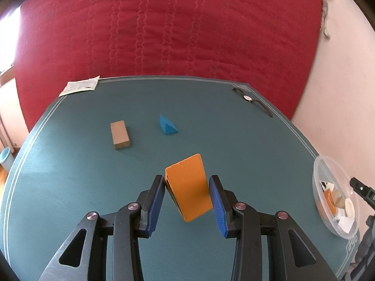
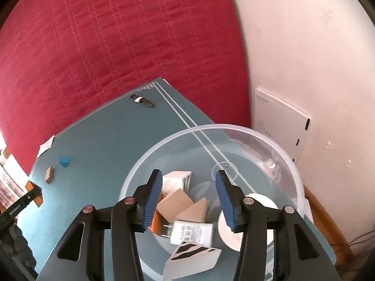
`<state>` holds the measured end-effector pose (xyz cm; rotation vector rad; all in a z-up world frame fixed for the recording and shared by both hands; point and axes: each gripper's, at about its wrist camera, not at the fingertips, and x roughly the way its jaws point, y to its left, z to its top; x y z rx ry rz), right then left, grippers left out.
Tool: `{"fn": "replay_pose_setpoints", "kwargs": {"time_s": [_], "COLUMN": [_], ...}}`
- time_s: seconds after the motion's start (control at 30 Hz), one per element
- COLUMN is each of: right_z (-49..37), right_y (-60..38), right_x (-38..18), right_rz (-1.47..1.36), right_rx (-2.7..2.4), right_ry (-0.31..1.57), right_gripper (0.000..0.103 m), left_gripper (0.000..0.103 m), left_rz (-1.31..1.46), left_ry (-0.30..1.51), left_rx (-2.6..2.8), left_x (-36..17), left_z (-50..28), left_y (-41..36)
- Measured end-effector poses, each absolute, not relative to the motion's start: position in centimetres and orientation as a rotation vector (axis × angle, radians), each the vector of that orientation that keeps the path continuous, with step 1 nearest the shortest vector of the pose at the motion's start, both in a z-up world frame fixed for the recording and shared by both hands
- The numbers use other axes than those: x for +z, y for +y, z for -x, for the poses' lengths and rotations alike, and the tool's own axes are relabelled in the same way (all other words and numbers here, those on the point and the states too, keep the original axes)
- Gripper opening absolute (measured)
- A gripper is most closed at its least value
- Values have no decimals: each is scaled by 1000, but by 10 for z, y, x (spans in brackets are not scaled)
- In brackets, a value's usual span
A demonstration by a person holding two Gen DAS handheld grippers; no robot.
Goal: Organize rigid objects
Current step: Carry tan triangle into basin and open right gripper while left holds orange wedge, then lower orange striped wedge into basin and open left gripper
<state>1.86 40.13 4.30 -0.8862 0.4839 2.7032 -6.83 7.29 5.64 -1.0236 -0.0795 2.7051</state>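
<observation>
Left wrist: left gripper (image 1: 187,195) clamped on orange block (image 1: 187,187), above bench (image 1: 70,187). Tan block (image 1: 120,134), blue wedge (image 1: 167,125), watch (image 1: 252,100) lying there; leaflet (image 1: 79,86) print unreadable.

Right wrist: right gripper (image 2: 188,197) part open, empty, over bowl (image 2: 281,154). Charger (image 2: 191,233) label illegible, striped wedge (image 2: 194,256) inside.

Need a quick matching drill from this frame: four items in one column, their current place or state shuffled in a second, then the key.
Items:
1. orange block
2. blue wedge
3. wristwatch
4. white charger

Places:
A. inside the clear plastic bowl
B. between the fingers of the left gripper, tilted
C. loose on the green mat, beside the tan block
D. at the mat's far right corner

Pairs: 1-B, 2-C, 3-D, 4-A
</observation>
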Motion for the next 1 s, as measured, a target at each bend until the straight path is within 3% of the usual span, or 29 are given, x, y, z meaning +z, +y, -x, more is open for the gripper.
{"fn": "replay_pose_setpoints", "kwargs": {"time_s": [0.07, 0.13, 1.0], "right_z": [-19, -19, -46], "right_y": [405, 408, 440], "right_x": [42, 40, 44], "right_rz": [890, 893, 754], "right_rx": [2696, 2690, 2713], "right_ry": [488, 500, 415], "right_gripper": [60, 62, 67], "left_gripper": [41, 41, 42], "left_rz": [1028, 1033, 955], "left_ry": [-74, -76, 160], "left_rx": [2694, 2682, 2354], "left_x": [56, 56, 80], "left_z": [66, 65, 54], "left_y": [78, 83, 248]}}
